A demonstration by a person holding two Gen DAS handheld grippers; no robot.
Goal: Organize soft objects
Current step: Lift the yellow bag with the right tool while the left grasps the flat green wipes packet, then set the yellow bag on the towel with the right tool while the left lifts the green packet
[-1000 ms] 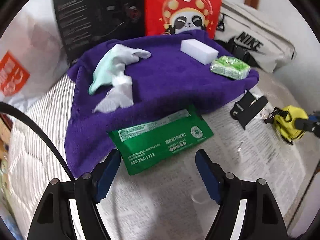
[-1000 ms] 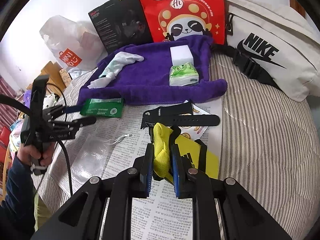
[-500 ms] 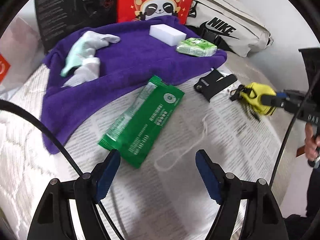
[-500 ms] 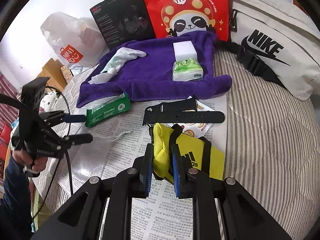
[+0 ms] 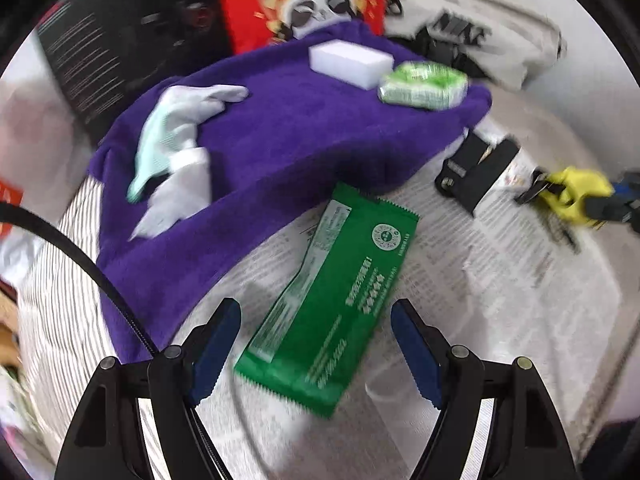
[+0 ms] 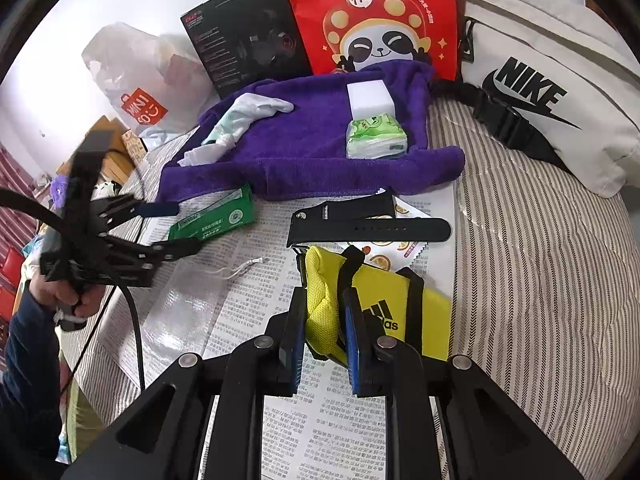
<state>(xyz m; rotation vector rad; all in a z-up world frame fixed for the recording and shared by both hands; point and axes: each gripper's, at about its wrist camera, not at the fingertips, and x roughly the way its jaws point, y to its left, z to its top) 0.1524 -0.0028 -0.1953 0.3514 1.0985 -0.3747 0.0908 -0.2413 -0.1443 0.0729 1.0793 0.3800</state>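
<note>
A green foil packet [image 5: 332,300] lies flat on newspaper, one end touching the purple towel [image 5: 300,140]. My left gripper [image 5: 316,320] hangs open just over it, one finger on each side, pads clear of it. The right wrist view shows that left gripper [image 6: 172,227] by the packet [image 6: 216,220]. On the towel rest a white sponge [image 5: 350,62], a green tissue pack [image 5: 424,84] and a pale crumpled cloth [image 5: 176,148]. My right gripper [image 6: 322,308] is shut on the folded edge of a yellow Adidas pouch [image 6: 396,292], which lies on the paper.
A black watch strap [image 6: 368,224] lies between pouch and towel. A red panda bag [image 6: 376,20], a black box [image 6: 248,32] and a white Nike bag [image 6: 540,80] line the back; a plastic bag [image 6: 144,76] sits left. Newspaper [image 6: 260,300] covers striped bedding [image 6: 540,280].
My left gripper has swung and dropped toward the green packet, which now lies between its open fingers. The right gripper and yellow pouch have stayed put.
</note>
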